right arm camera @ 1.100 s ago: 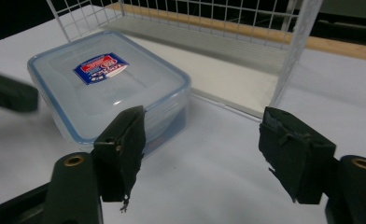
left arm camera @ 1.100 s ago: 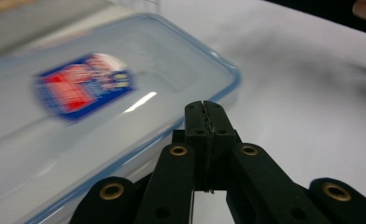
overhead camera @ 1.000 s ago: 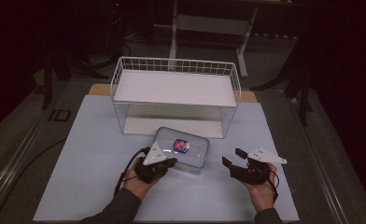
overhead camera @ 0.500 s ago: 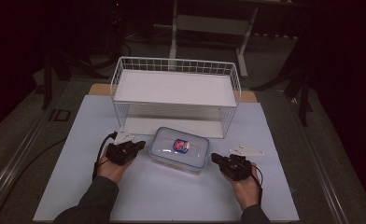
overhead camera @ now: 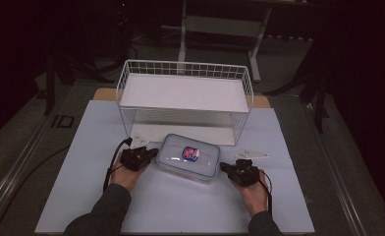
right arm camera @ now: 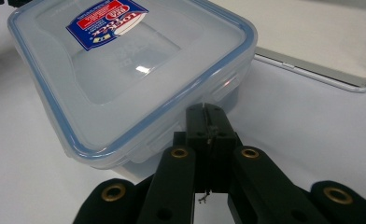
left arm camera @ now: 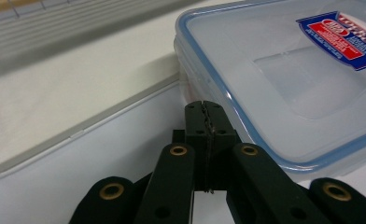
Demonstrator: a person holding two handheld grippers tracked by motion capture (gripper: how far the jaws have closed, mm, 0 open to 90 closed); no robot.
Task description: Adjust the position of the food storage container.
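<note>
A: Located: clear lidded container [overhead camera: 187,157] with blue seal rim and red-blue label [overhead camera: 190,153], flat on the white table [overhead camera: 82,147], just in front of the wire rack [overhead camera: 183,101].

B: Confirmed. Lid seated all round. Label toward the far half of the lid.

A: Left of container: left gripper [overhead camera: 151,154], held in a hand [overhead camera: 124,174], tip right at the container's left short side. Fingers [left arm camera: 195,116] pressed together in the left gripper view, nothing between them. Cannot tell whether touching the wall or just short of it.

B: Right of container: right gripper [overhead camera: 225,168], likewise in a hand [overhead camera: 253,192], tip at the right short side near a lid latch. Fingers [right arm camera: 214,123] shut flat against each other, empty.

A: Both tips aimed inward at the container, one on each end.

B: Beyond container: rack with white shelf on top, white base board beneath. Small grey three-cornered plate [overhead camera: 252,154] lying on the table right of the container, near the right gripper.

A: Cable trailing from the left gripper, looping back along the forearm.
</note>
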